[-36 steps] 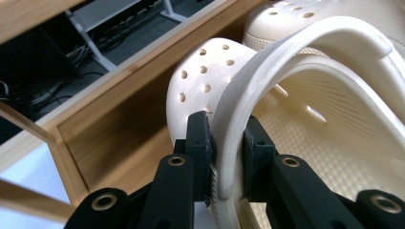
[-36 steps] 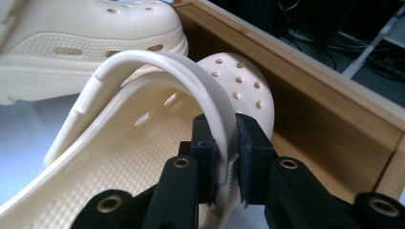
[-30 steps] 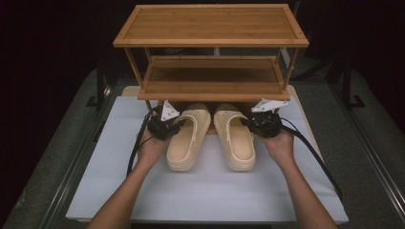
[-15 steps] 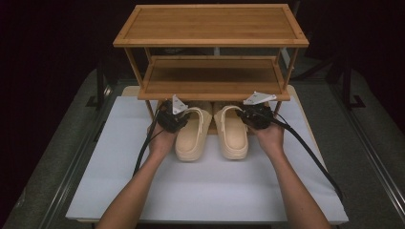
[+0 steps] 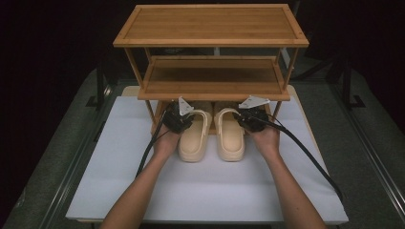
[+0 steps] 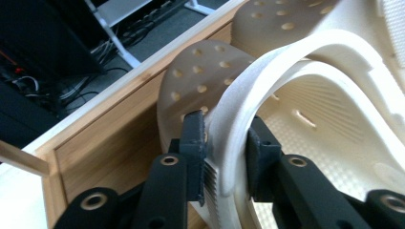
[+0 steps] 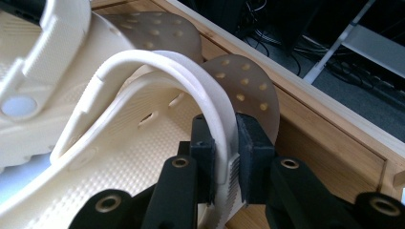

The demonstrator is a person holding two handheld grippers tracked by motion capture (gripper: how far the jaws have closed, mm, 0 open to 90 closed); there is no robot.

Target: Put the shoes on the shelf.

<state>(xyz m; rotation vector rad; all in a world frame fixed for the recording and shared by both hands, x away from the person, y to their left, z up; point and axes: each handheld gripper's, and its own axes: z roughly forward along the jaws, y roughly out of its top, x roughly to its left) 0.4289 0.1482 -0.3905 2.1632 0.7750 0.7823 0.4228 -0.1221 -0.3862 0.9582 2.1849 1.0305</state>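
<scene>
Gripper views show left gripper (image 6: 224, 157) loosening around one clog's strap (image 6: 229, 143), right gripper (image 7: 223, 160) apparently clamping the other's strap (image 7: 222, 129).

- My left tongs (image 5: 177, 118) sit at the outer side of the left clog (image 5: 195, 136); my right tongs (image 5: 251, 118) at the outer side of the right clog (image 5: 230, 135).
- Both clogs' toes reach under the wooden rack (image 5: 212, 90).
- The rack stands on the white desk (image 5: 119, 157).
</scene>
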